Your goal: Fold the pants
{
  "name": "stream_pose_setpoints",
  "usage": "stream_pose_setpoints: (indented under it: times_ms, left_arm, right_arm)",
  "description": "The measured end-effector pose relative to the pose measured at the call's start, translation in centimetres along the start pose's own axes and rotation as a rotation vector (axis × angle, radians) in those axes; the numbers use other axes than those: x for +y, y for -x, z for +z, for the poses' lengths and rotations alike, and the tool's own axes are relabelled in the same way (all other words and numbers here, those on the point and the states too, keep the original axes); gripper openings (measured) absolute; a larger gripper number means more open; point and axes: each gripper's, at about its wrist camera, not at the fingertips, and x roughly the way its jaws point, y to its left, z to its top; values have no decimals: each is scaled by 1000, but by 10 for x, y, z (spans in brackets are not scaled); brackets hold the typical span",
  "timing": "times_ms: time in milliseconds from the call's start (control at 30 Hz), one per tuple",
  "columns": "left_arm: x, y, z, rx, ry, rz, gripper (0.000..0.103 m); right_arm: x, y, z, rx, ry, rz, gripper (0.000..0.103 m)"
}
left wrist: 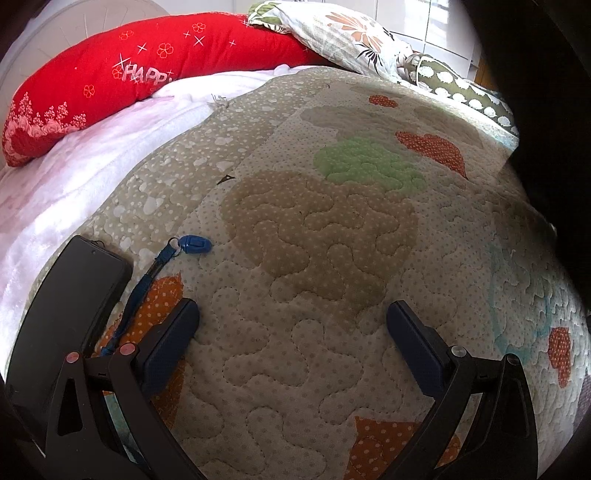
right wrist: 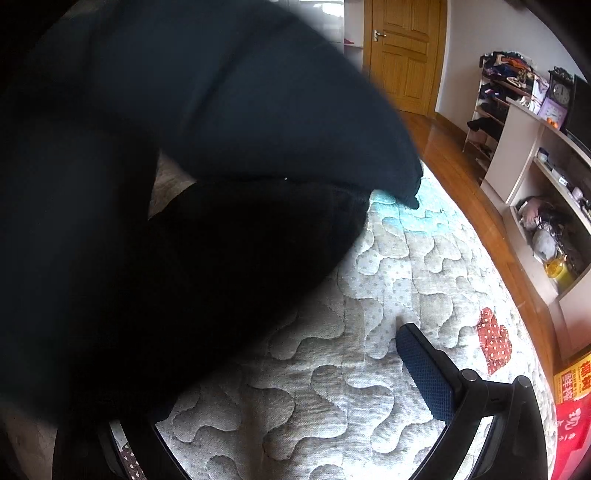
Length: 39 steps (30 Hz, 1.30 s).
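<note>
The dark navy pants (right wrist: pixel 207 155) fill the left and top of the right wrist view, draped close over the camera and onto the quilted bedspread (right wrist: pixel 332 369). My right gripper (right wrist: pixel 280 369) is open; its right finger (right wrist: pixel 424 369) shows, its left finger is hidden under the pants. My left gripper (left wrist: pixel 291 325) is open and empty just above the quilt (left wrist: pixel 295 229). A dark edge of the pants (left wrist: pixel 546 147) shows at the far right of the left wrist view.
A black phone (left wrist: pixel 70 306) and a blue clip on a lanyard (left wrist: pixel 194 244) lie on the quilt by the left finger. A red pillow (left wrist: pixel 140 74), a floral pillow (left wrist: pixel 340 33) and a white blanket (left wrist: pixel 92 155) lie at the bed's far end. Shelves (right wrist: pixel 546 177) and a wooden door (right wrist: pixel 402 55) stand beyond the bed.
</note>
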Motion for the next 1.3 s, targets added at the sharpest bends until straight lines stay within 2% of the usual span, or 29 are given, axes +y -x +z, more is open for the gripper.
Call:
stream_pose_setpoints:
  times_ms: [1300]
  left_arm:
    - [-5,2,1,18,-8,9,102]
  right_arm:
    - [7,1,1,-2,7,-3,103]
